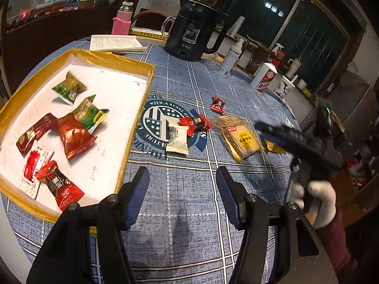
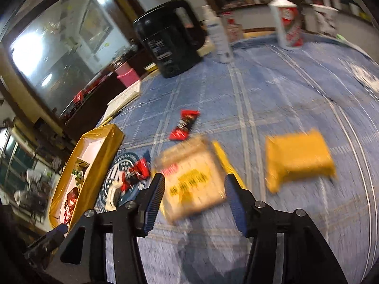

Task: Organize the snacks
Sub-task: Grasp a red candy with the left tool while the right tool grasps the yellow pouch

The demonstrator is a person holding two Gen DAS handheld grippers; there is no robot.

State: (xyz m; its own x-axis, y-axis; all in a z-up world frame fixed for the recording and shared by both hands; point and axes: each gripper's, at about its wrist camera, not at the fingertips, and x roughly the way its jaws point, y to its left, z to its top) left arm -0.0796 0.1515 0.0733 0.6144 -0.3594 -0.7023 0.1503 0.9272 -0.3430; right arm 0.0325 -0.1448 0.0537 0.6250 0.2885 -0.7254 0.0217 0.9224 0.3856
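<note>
A gold-rimmed box (image 1: 142, 90) at the left holds several wrapped snacks in red, green and white. Loose on the blue checked cloth lie a white packet (image 1: 177, 139), a red-and-black candy (image 1: 196, 123), a small red candy (image 1: 218, 104), a clear biscuit packet (image 1: 241, 137) and a golden packet (image 1: 274, 146). My left gripper (image 1: 182, 172) hangs open over bare cloth, just right of the box. My right gripper (image 2: 194, 179) is open, its jaws straddling the near end of the biscuit packet (image 2: 189, 165) without pressing it. A yellow packet (image 2: 298, 158) lies to its right. The right wrist view is blurred.
At the back stand a black kettle (image 1: 191, 30), a white spray bottle (image 1: 233, 54), a white bottle with a red label (image 1: 264, 78), a notebook (image 1: 116, 43) and a pink-sleeved bottle (image 1: 122, 21). A white-gloved hand (image 1: 319, 201) holds the right gripper near the table's right edge.
</note>
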